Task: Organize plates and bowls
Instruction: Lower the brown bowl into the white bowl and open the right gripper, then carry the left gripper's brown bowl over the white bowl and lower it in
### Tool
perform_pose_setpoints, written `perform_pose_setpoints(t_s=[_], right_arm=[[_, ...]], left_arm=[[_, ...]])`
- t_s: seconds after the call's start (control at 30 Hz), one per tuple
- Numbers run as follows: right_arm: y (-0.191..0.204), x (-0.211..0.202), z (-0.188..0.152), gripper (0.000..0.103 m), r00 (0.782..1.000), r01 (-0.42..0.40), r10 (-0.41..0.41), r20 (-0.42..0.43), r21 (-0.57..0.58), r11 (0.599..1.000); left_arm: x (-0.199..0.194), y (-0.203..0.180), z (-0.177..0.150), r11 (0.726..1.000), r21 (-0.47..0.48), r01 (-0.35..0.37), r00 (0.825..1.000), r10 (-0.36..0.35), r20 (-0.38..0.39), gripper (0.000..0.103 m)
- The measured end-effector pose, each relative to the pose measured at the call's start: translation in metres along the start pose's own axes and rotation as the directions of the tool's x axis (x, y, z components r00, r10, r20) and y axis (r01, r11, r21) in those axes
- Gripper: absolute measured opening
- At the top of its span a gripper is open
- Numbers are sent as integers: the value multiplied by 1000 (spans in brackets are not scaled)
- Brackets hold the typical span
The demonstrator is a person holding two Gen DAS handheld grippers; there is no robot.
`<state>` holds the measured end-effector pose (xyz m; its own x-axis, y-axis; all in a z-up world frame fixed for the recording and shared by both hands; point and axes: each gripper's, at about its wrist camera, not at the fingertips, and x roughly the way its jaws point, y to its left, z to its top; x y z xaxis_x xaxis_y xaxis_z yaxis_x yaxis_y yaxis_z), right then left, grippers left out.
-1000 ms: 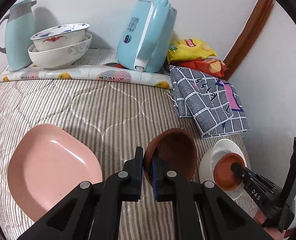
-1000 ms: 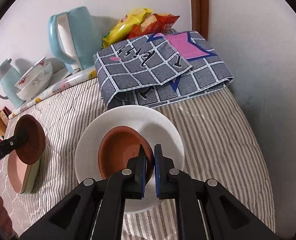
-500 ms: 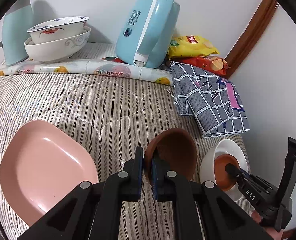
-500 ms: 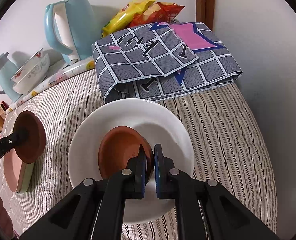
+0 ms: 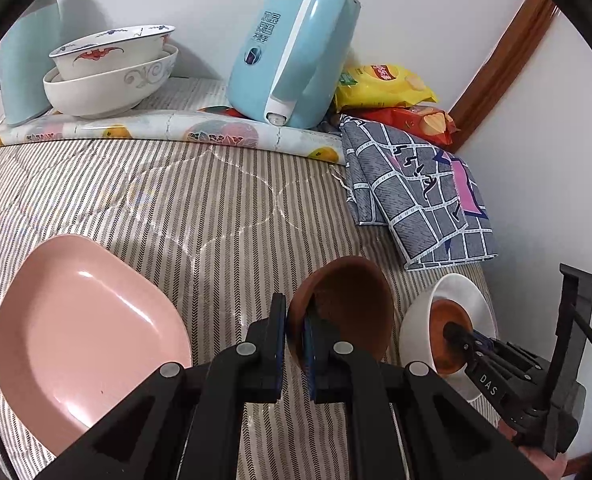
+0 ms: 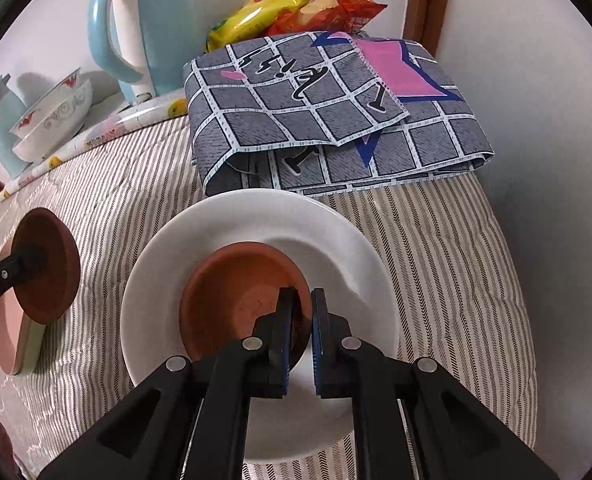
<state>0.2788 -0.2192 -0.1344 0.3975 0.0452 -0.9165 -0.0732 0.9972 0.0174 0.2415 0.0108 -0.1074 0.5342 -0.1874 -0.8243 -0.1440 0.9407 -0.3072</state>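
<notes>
Your left gripper (image 5: 294, 326) pinches the rim of a dark brown bowl (image 5: 347, 304), raised at 3 o'clock of the pink plate (image 5: 84, 332). Your right gripper (image 6: 303, 320) clamps the brown saucer (image 6: 240, 300) resting in the white plate (image 6: 335, 240) on the bed.

blue kettle (image 5: 296, 52), snack bags (image 5: 391, 96), folded checked cloth (image 6: 327, 116)

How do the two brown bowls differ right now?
The left gripper's brown bowl is held tilted on edge in the air beside the pink plate; the right gripper's brown bowl sits nearly flat in the white plate. Both are brown, round and clamped by the rim.
</notes>
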Motion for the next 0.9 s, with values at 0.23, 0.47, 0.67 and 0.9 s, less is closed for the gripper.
perform_pose_setpoints(t_s=[0.23, 0.47, 0.67, 0.9], right_arm=[[6, 1, -1, 15, 999, 53, -53, -6, -44, 998], [12, -4, -2, 29, 999, 53, -52, 15, -49, 997], [4, -26, -2, 29, 997, 24, -23, 71, -18, 1000], [-19, -59, -7, 30, 990, -3, -4, 140, 48, 999]], left_arm=[[0, 1, -1, 1000, -6, 3, 1000, -3, -3, 8], [-7, -2, -4, 1000, 4, 4, 1000, -4, 3, 8], [-16, -10, -5, 1000, 21, 6, 1000, -7, 20, 8], [-28, -28, -11, 998, 51, 26, 999, -28, 31, 8]])
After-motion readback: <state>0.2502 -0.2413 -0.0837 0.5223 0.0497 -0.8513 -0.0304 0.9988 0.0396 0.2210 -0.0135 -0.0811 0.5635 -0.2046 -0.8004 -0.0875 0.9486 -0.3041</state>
